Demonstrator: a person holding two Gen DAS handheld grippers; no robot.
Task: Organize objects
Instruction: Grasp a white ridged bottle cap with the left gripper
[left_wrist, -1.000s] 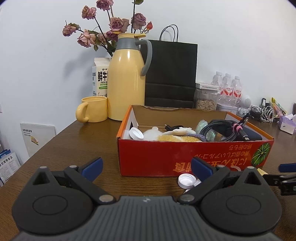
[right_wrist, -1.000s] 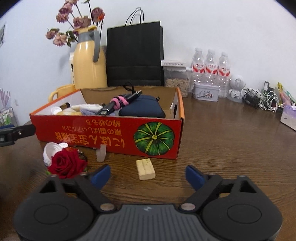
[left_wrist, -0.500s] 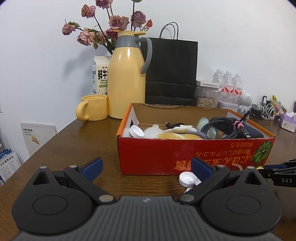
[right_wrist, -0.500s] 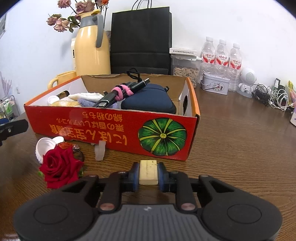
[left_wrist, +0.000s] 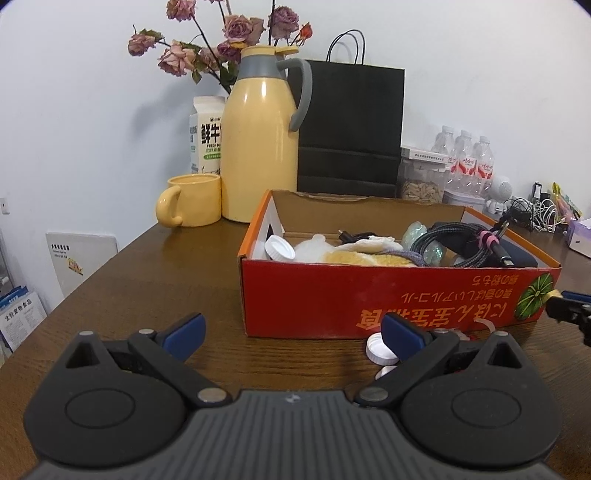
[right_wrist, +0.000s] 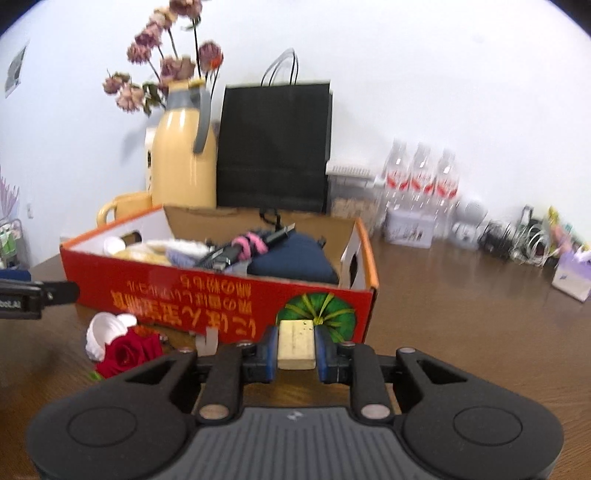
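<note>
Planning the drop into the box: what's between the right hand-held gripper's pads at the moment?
A pale block, clamped between the right hand-held gripper's blue pads, just in front of the red box. It shows in the right wrist view.

A yellow thermos jug (left_wrist: 258, 136) stands between a yellow mug (left_wrist: 190, 205) and a black paper bag (left_wrist: 351, 129) on the desk (left_wrist: 155, 280).

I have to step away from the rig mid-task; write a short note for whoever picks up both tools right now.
Right tool: shut on the pale yellow rectangular block, its jaws having just closed, in front of the red cardboard box.
Left tool: open, empty, above the brown wooden table.
Done: cables, a dark blue pouch and a white cap already lie in the box.
Left: box the block, then the red rose, white bottle caps and a small translucent piece beside the box.
</note>
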